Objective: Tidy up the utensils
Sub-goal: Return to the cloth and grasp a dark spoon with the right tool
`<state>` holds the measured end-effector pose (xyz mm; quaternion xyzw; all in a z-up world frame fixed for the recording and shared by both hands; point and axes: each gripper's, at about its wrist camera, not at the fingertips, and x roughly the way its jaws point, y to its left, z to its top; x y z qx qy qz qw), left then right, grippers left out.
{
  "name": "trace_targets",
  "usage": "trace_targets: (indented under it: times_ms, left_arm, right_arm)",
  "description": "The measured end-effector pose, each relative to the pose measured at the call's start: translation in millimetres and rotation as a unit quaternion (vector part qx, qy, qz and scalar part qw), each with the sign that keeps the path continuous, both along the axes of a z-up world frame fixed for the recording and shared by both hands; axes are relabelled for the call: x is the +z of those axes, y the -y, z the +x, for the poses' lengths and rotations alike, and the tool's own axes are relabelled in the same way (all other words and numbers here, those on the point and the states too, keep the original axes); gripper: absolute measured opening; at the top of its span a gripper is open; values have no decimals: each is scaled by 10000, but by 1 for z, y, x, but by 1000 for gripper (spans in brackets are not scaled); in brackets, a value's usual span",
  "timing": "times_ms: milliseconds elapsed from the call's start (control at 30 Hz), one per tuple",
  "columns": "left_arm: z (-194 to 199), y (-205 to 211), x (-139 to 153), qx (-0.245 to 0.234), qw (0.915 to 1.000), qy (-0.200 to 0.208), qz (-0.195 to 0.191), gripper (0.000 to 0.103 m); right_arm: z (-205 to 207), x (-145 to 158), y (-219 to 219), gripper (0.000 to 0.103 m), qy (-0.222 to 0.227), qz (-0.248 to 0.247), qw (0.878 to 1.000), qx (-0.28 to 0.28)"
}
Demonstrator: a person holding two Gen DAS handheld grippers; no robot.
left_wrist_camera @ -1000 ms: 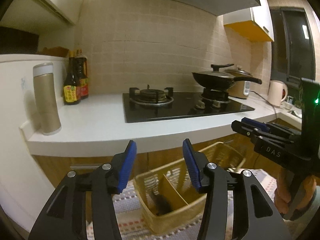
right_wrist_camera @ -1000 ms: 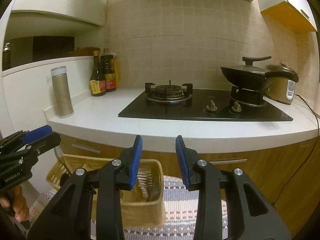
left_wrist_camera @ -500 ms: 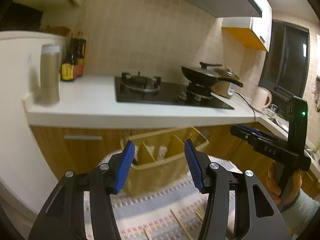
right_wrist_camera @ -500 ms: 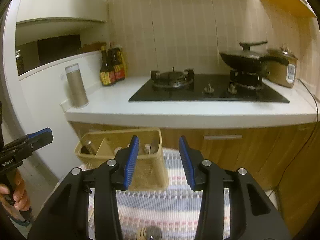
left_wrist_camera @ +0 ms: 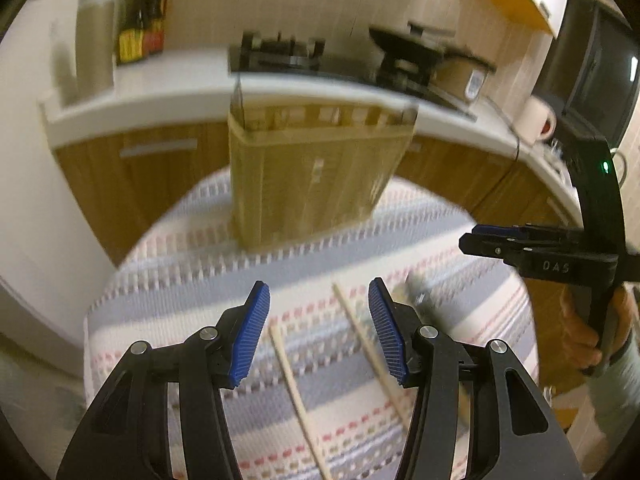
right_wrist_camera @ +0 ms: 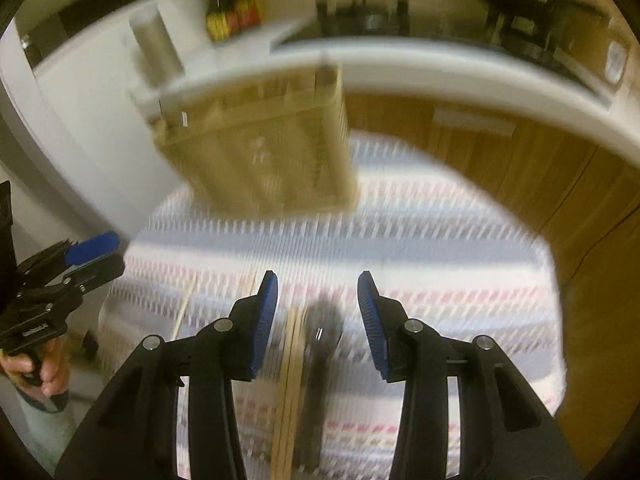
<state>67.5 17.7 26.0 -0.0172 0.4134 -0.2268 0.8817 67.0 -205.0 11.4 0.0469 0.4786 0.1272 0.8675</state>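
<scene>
A tan slatted utensil basket (left_wrist_camera: 316, 176) stands on a round table with a striped cloth (left_wrist_camera: 200, 280); it also shows in the right wrist view (right_wrist_camera: 264, 160). Two wooden chopsticks (left_wrist_camera: 298, 396) lie on the cloth below my left gripper (left_wrist_camera: 318, 332), which is open and empty above them. My right gripper (right_wrist_camera: 317, 316) is open and empty above a dark spoon (right_wrist_camera: 320, 344) and a pair of chopsticks (right_wrist_camera: 290, 380). Another chopstick (right_wrist_camera: 186, 304) lies to the left. Both views are blurred.
Behind the table is a white kitchen counter (left_wrist_camera: 168, 88) with a gas hob (left_wrist_camera: 280, 52), a pan (left_wrist_camera: 404, 46), sauce bottles (left_wrist_camera: 142, 36) and a flask (left_wrist_camera: 94, 40). Wooden cabinets (right_wrist_camera: 500, 160) stand below. The right gripper shows in the left view (left_wrist_camera: 520, 246).
Both cameras have tilted down from the counter toward the table. The basket now sits higher in view, and the chopsticks and spoon on the cloth have come into sight.
</scene>
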Motion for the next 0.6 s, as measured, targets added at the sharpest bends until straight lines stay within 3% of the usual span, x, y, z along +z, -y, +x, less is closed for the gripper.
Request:
trace_targets:
  times_ms: [200,300,433,600]
  left_arm:
    - [3,1,-44,-99,9979,-606,221,49]
    - [6,1,-59,-129,9964,-783,288,48]
    - [10,1,-69,-147,9955,-899,279,48]
    - [12,1,-73,-148,9952,-923,280,48]
  right_arm:
    - [4,-51,-6,38,-1055,-58,9943,157]
    - [3,-65,-9,38,-1336,-79,9908,204]
    - [6,-73,-16,35,-1482,-210,9884,249]
    - [11,-80,-29,23,-1562,-306,9867,341]
